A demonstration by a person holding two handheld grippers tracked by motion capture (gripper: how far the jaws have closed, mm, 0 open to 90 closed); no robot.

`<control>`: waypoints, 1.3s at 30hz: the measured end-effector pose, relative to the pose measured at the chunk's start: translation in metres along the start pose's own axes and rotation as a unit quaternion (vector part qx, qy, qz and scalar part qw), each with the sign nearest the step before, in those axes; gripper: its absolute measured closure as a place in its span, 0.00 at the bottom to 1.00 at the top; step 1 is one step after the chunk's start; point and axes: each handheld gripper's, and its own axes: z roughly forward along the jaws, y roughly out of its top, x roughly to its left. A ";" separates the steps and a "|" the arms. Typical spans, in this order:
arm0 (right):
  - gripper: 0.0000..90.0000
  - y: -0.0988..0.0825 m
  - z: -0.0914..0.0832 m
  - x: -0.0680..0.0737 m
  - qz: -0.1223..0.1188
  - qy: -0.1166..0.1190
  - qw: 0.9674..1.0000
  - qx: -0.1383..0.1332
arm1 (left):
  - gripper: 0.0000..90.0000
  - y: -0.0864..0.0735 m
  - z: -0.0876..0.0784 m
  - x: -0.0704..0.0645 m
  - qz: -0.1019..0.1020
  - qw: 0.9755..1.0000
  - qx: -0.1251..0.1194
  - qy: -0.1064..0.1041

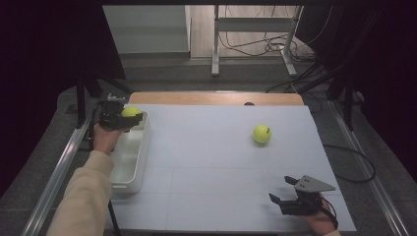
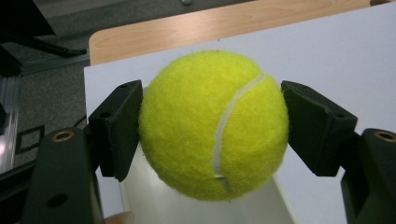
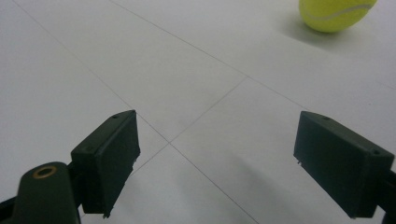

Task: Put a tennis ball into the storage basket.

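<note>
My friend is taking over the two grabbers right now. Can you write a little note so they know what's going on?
Left tool: shut on a tennis ball, held above the far end of the white bin.
Right tool: open, holding nothing, near the table's near right corner.
Second tennis ball: lying loose on the white table.
Done: first ball picked up.
Left, probably: drop it into the bin, then fetch the second ball.

Left claw [image 1: 129, 118] clamped, forearm extended; right claw [image 1: 282, 189] spread wide.

Grey floor [image 1: 255, 73], metal frame legs [image 1: 215, 49], tangled cables [image 1: 260, 46] beyond.
</note>
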 end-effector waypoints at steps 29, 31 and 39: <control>0.16 0.000 0.000 0.000 -0.001 -0.005 1.000 0.002 | 0.28 -0.005 0.014 0.002 -0.005 0.999 0.047 0.002; 0.16 0.000 0.000 -0.001 0.000 -0.004 1.000 0.001 | 0.28 -0.005 0.014 0.002 -0.002 0.999 0.047 0.002; 0.16 0.000 -0.001 0.000 -0.001 -0.005 1.000 0.001 | 0.28 -0.005 0.012 0.002 -0.009 0.999 0.043 -0.001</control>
